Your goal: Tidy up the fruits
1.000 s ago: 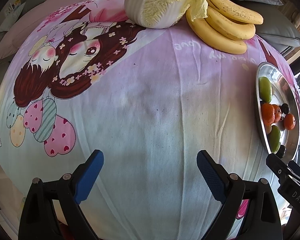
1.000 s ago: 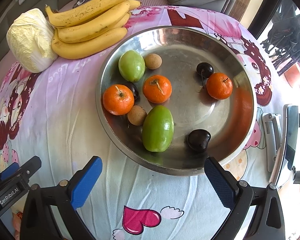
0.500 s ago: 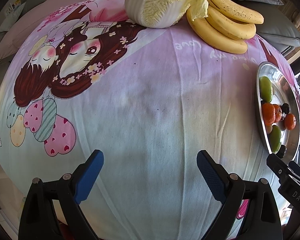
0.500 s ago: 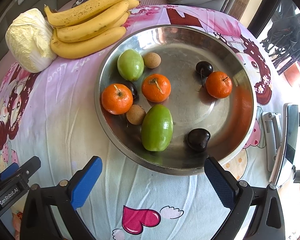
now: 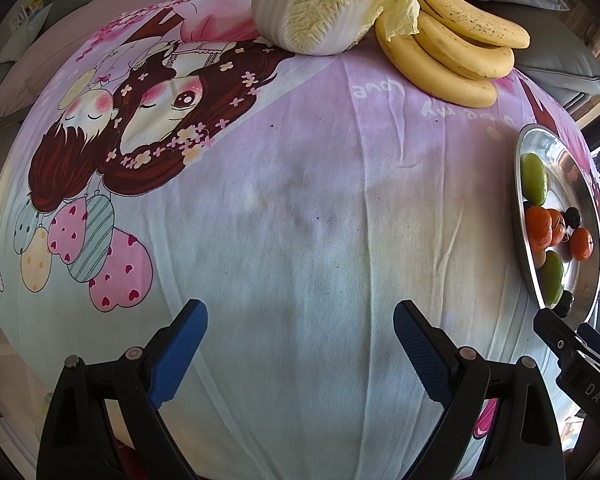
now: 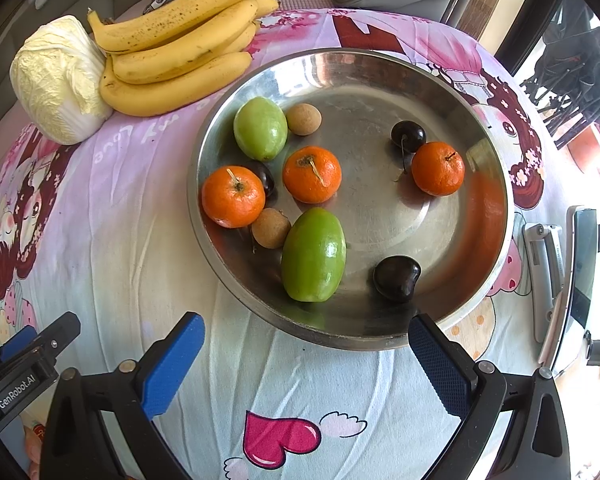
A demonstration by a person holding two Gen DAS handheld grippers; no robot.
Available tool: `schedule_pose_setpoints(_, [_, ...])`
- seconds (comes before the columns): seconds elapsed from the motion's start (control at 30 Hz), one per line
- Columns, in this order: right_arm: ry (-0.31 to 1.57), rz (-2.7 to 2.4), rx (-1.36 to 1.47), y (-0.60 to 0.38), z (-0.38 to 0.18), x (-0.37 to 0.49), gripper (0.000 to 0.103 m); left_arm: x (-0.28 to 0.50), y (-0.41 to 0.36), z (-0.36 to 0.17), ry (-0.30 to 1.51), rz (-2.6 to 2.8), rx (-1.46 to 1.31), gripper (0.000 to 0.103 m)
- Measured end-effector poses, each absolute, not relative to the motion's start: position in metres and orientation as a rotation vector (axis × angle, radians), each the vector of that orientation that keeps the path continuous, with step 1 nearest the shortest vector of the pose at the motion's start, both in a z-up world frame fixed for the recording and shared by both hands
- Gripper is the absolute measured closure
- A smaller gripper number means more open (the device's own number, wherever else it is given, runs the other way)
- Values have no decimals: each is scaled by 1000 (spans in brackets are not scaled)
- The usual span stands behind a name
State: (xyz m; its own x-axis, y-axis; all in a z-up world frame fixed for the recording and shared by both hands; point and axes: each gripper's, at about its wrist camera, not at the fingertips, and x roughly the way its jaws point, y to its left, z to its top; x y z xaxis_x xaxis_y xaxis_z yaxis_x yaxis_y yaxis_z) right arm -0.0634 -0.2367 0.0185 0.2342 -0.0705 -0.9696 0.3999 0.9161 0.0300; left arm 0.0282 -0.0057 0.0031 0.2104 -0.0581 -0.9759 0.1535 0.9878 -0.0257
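Note:
A steel bowl [image 6: 488, 216] on the cartoon tablecloth holds mixed fruit: two green fruits [image 6: 314, 254], three tangerines [image 6: 233, 196], dark cherries [image 6: 397, 278] and small brown longans [image 6: 271, 227]. My right gripper [image 6: 306, 334] hovers open at the bowl's near rim, nothing between its blue pads. In the left wrist view the same bowl [image 5: 518, 184] lies at the far right edge. My left gripper [image 5: 300, 322] stands open over bare cloth, well left of the bowl. A banana bunch [image 6: 176, 60] and a pale cabbage [image 6: 58, 80] lie behind, on the cloth.
A phone on a metal stand [image 6: 580, 276] sits right of the bowl. Grey cushions [image 5: 556, 52] lie beyond the table's far edge. The round table's cloth [image 5: 300, 200] drops away at the left and near sides. Each gripper shows at the edge of the other's view.

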Motion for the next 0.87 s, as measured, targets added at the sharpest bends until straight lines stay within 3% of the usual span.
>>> schedule_pose_setpoints(0.87, [1308, -340, 302, -239, 15, -65, 0, 22, -1, 15, 1263, -114, 178, 9])
